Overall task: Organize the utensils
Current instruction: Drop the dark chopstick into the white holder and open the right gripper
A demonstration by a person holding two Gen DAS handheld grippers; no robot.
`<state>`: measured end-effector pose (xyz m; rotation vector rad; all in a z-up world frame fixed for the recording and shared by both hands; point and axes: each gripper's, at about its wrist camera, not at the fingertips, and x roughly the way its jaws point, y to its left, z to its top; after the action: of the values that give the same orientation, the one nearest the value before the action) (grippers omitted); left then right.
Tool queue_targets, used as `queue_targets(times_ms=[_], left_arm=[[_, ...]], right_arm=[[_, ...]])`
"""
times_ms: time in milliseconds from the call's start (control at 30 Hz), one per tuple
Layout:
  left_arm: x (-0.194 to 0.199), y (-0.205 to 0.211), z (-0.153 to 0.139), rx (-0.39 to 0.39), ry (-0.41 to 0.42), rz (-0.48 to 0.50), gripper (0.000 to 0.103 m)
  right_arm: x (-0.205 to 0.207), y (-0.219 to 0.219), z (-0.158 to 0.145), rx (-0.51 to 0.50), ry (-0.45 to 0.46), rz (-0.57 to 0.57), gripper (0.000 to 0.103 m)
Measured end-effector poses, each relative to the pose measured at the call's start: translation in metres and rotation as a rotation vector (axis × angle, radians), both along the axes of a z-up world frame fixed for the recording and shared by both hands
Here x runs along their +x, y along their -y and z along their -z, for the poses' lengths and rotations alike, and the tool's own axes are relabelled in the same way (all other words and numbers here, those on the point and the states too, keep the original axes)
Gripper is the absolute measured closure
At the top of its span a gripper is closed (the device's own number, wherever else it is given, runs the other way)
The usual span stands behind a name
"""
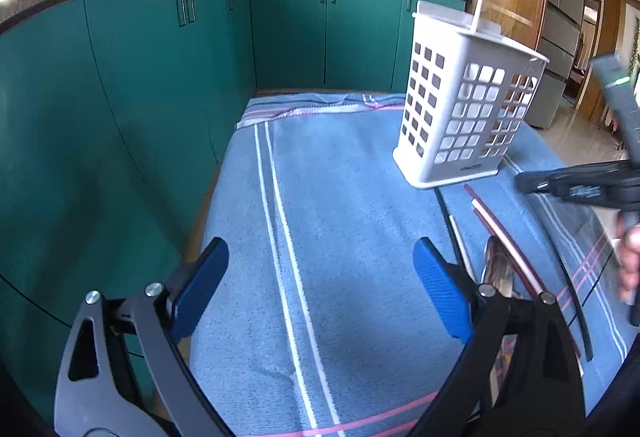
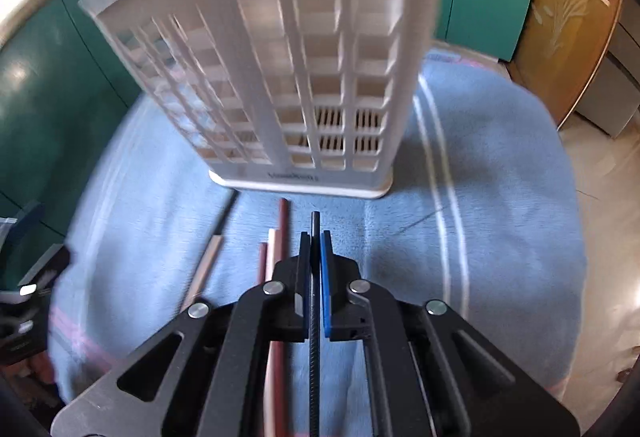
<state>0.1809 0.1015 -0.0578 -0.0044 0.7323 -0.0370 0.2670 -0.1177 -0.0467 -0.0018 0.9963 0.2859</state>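
Several chopsticks (image 2: 280, 233) before white caddy (image 2: 280, 77), blue towel (image 1: 340, 197)

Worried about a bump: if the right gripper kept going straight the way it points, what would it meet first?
Probably the blue towel just short of the white utensil basket, or that basket's base. The right gripper, jaws shut on a black chopstick, points down toward it; blur leaves depth unclear.

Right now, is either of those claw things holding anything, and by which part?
The right gripper pinches a black chopstick close to its far tip. The left gripper is open, holding nothing.
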Motion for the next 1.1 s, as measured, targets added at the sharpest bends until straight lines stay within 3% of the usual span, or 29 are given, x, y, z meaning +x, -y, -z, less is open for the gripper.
queue_targets(times_ms=[300, 400, 533, 767, 1100], left_arm=[[-0.026, 0.002, -0.043, -0.067, 0.102, 0.007, 0.011], [-0.030, 0.004, -0.049, -0.075, 0.113, 0.022, 0.011], [-0.023, 0.008, -0.040, -0.072, 0.076, 0.032, 0.011], [-0.014, 0.013, -0.026, -0.061, 0.027, 0.040, 0.015], [-0.011, 0.008, -0.030, -0.069, 0.031, 0.040, 0.015]], right_arm=[[-0.103, 0.054, -0.168, 0.198, 0.312, -0.020, 0.098], [-0.113, 0.057, -0.210, 0.233, 0.392, -0.030, 0.098], [-0.096, 0.035, -0.255, 0.209, 0.479, -0.021, 0.098], [-0.043, 0.017, -0.276, 0.144, 0.500, 0.021, 0.098], [-0.023, 0.016, -0.299, 0.139, 0.542, 0.067, 0.099]])
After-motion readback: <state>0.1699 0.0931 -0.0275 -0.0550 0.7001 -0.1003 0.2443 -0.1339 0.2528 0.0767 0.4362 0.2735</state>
